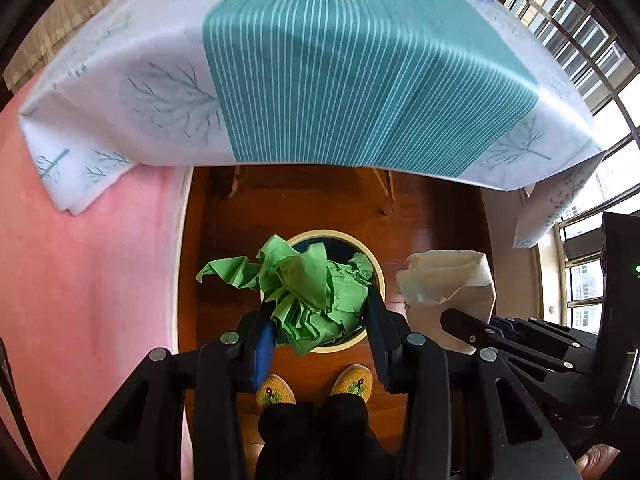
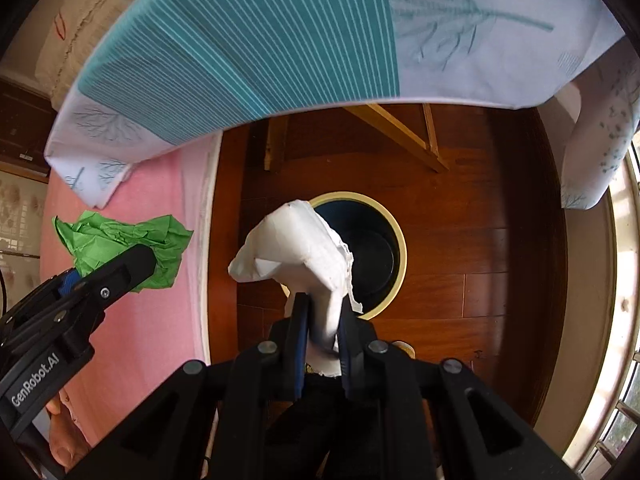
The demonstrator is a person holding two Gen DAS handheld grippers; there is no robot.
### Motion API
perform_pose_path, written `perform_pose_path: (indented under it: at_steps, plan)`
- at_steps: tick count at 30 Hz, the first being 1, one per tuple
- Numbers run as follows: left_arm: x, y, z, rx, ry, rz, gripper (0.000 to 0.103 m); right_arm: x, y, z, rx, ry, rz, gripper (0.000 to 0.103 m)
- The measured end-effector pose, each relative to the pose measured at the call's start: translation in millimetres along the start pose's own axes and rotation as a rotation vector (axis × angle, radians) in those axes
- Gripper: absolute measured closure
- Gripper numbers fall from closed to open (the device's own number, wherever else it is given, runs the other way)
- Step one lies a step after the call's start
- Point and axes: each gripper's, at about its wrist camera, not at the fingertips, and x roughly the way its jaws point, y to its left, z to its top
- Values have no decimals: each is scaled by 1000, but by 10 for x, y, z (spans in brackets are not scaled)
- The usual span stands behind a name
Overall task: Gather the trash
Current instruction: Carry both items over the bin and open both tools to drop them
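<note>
The left claw point(image 1: 316, 320) gripped crumpled green paper point(image 1: 308, 292), the right claw point(image 2: 324, 320) a white wad point(image 2: 296, 248), above the dark, seemingly empty bin point(image 2: 396, 232).

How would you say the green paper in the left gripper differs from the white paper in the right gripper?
Colour: the green paper is bright green, the white paper off-white.
Shape: the green paper is a wide, heavily crumpled wad; the white paper is smoother, with a torn edge.
Grip: the left gripper holds its wad with wider jaws than the right gripper.
Both hang above the round bin.
</note>
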Motion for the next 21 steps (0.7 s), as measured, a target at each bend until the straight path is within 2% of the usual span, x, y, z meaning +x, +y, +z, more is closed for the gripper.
perform_pose_path:
  at_steps: [6, 8, 10, 12, 13, 14, 15, 17, 21]
  plan:
    - [1000, 182, -47, 19, 26, -3, 62, 956, -142, 99, 37, 8, -59, 84]
    - [1263, 217, -42, 24, 21, 18, 60, 1224, -196, 148, 43, 6, -82, 83]
    - [1481, 274, -37, 24, 25, 10, 53, 1446, -282, 194, 64, 6, -103, 80]
    - [1641, 326, -32, 20, 26, 11, 27, 1594, -362, 212, 103, 0, -111, 68]
    - [1687, 362, -17, 16, 12, 26, 18, 1637, -407, 222, 123, -3, -112, 63]
    - [1720, 384, -19, 15, -2, 44, 5, 1670, -419, 212, 140, -2, -109, 53]
    - [1755, 385, -31, 15, -9, 58, 1, 1713, -430, 212, 154, 1, -107, 44]
    - [1803, 410, -38, 9, -4, 74, 1, 1747, -442, 221, 170, 2, -106, 38]
    - [1761, 501, -16, -3, 9, 95, 1, 1696, -396, 203, 167, 12, -110, 37]
